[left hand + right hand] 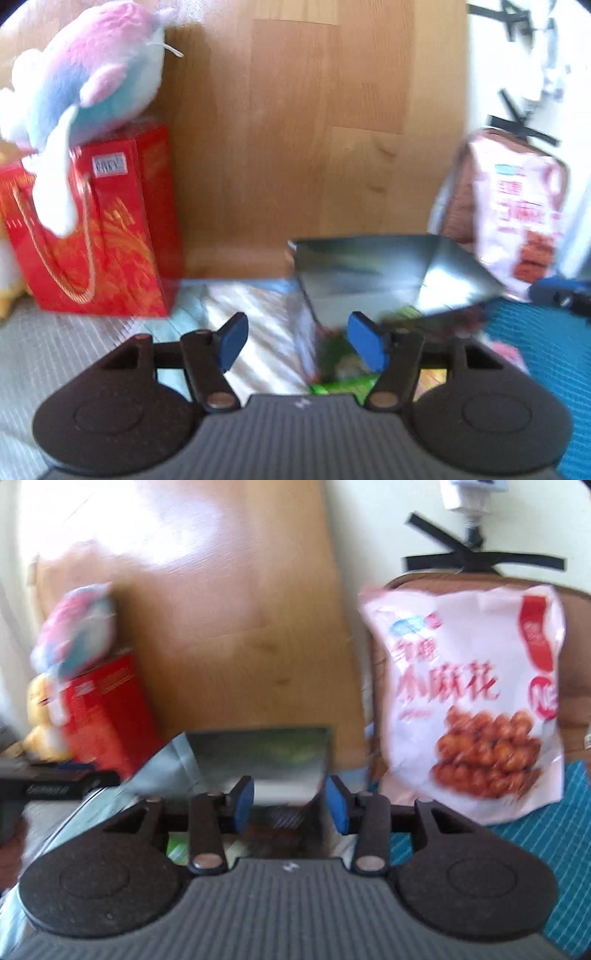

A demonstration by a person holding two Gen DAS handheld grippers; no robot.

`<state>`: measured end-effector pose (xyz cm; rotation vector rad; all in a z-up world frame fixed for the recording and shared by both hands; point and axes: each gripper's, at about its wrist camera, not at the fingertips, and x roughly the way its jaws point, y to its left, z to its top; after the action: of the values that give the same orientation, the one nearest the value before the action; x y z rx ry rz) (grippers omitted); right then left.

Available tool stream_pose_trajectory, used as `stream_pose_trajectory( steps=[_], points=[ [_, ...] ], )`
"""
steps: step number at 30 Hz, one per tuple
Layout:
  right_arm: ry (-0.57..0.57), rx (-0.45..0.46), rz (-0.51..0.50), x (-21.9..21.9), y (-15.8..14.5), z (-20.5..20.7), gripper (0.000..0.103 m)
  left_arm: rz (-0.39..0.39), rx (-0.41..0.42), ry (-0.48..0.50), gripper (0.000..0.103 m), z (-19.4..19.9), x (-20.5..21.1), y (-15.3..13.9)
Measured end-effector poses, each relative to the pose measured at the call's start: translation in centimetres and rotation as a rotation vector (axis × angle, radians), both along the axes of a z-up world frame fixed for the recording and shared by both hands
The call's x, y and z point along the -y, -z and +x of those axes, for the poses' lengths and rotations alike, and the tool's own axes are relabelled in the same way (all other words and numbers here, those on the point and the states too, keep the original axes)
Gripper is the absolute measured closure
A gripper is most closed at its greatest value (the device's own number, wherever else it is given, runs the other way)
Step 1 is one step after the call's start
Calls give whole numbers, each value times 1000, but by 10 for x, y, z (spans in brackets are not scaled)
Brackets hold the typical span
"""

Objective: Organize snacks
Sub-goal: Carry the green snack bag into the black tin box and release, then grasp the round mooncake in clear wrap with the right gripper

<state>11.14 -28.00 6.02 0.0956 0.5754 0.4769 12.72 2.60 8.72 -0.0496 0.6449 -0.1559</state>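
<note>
Fingers (243, 794) flanking silver bag (258, 753)

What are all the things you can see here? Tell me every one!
Pink snack bag: one, pale pink with red writing, upright at the right, leaning on a brown cushion.
Open box: one, shiny silver inside, in the middle, snacks in it.
Red gift bag: one, red and gold, left, in front of the wooden board.
Plush toy: one, pink, blue and white, on top of the red gift bag.
Yellow plush: one, far left.
Blue mat: one, right.
Left gripper: blue fingers, open.
Right gripper: blue fingers, open.
</note>
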Motion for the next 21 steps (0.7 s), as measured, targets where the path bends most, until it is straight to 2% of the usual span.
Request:
stream_pose_trajectory(
  steps=[3, 5, 8, 10, 12, 14, 15, 17, 18, 21],
  points=[
    [-84, -107, 42, -5, 11, -10, 57, -58, -31, 92, 43, -22, 6, 6],
    [-130, -124, 44, -12, 20, -23, 57, -84, -34, 146, 42, -33, 15, 10],
    [-107, -118, 24, -18, 28, -41, 57, -113, -47, 191, 43, -45, 27, 14],
    [-71, -149, 69, -10, 36, -44, 57, -127, -38, 226, 43, -54, 33, 18],
    [-13, -198, 102, -7, 47, -43, 55, -104, -69, 239, 44, -56, 43, 27],
    [-25, -251, 153, -8, 57, -45, 61, -84, -147, 223, 57, -54, 52, 42],
    [-33, -253, 197, -8, 58, -50, 71, -89, -169, 217, 56, -55, 52, 48],
    [-32, -221, 183, -12, 52, -64, 75, -115, -155, 201, 56, -64, 46, 50],
    [-40, -218, 192, -11, 49, -72, 83, -126, -156, 196, 57, -70, 42, 49],
    [-83, -236, 226, -3, 42, -95, 91, -165, -132, 183, 54, -90, 25, 45]
  ],
)
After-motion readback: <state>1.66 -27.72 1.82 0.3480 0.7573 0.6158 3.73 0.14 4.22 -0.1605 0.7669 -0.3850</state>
